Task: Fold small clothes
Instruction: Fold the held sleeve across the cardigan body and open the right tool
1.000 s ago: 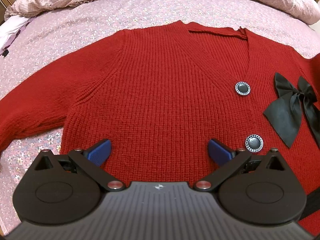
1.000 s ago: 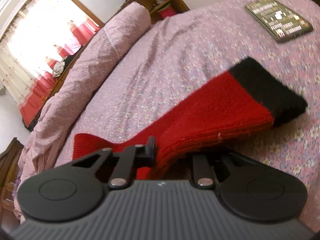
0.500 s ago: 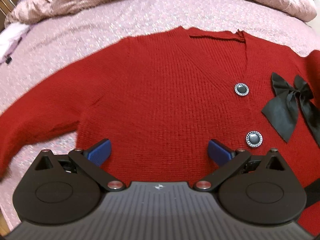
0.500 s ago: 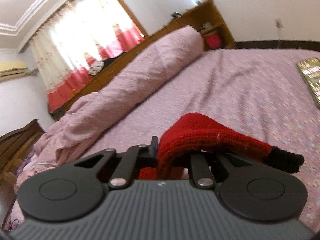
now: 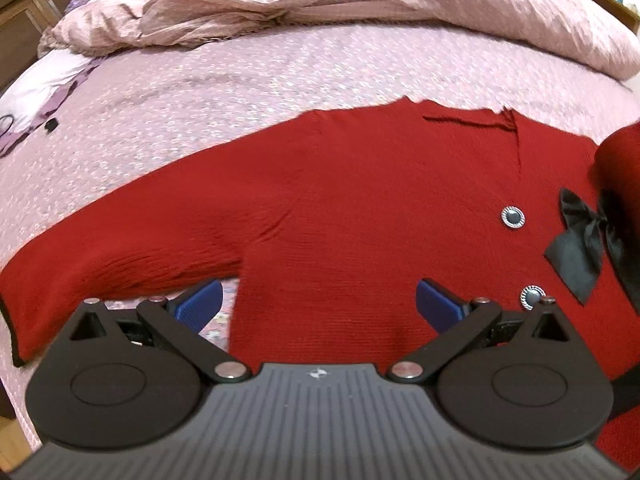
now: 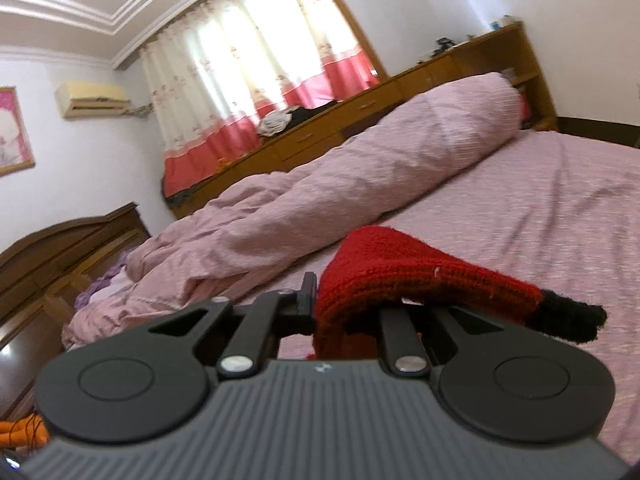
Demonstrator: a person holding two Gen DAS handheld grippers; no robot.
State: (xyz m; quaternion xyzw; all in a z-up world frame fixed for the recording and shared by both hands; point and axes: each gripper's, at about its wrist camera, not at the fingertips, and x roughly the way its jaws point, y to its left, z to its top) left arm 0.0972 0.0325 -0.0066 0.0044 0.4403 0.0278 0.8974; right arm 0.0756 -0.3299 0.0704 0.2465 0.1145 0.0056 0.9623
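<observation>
Red cardigan point(image 5: 360, 216) lies flat on the pink bed point(image 5: 240, 80), one sleeve point(image 6: 400, 268) lifted.

The left gripper point(image 5: 318, 304) hovers above the lower part of the cardigan with its blue fingers point(image 5: 200, 306) spread wide and nothing between them. The right gripper point(image 6: 344, 304) is closed on the red sleeve, which hangs over it above the bed, the black cuff point(image 6: 572, 318) drooping to the right. Two silver buttons point(image 5: 513, 217) and a black bow point(image 5: 584, 236) sit on the cardigan front. A rolled pink duvet point(image 6: 360, 184) lies along the far side of the bed.

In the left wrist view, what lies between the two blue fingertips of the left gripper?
Between the blue fingertips of the open left gripper lies the red cardigan body, plus a strip of floral bedsheet beside the left one.
</observation>
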